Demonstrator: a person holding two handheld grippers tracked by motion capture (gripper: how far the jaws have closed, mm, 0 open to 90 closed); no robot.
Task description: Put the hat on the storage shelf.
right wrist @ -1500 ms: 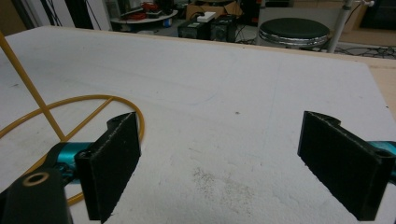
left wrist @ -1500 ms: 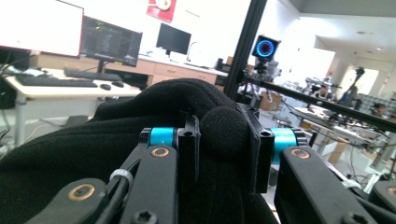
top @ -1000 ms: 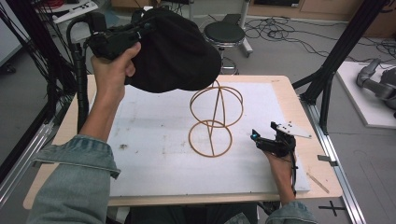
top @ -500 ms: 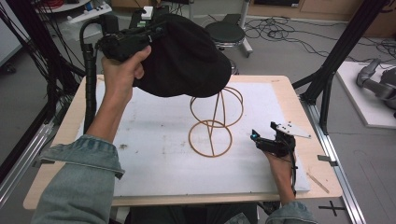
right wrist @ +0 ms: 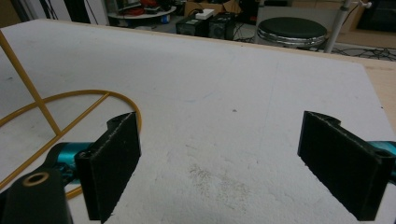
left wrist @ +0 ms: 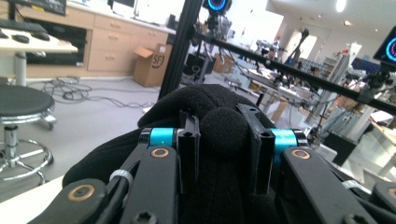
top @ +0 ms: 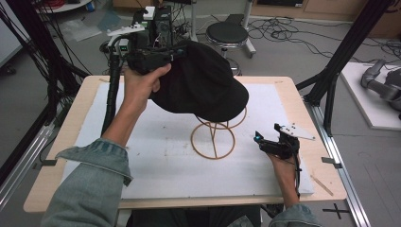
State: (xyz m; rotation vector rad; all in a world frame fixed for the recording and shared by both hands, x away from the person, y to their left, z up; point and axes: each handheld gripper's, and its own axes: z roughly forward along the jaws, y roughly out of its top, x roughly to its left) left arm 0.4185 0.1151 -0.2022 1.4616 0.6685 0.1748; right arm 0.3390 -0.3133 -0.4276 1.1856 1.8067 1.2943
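Observation:
A black cap hangs over the top of a gold wire hat stand in the middle of the white board; the cap hides the stand's upper ring. My left gripper is shut on the cap's rear edge, held up by the person's left hand. In the left gripper view, black fabric bulges between the pads of the left gripper. My right gripper rests on the board to the right of the stand, open and holding nothing. The right gripper view shows its wide-apart jaws and the stand's base ring at left.
A white foam board covers the wooden table. A round stool and electronic equipment stand behind the far edge. Black frame posts rise at the right, and a small stick lies near the front right corner.
The left hand has carried the cap to the right and down, from beside the stand's top to over it, covering the upper ring. The right gripper has not moved.

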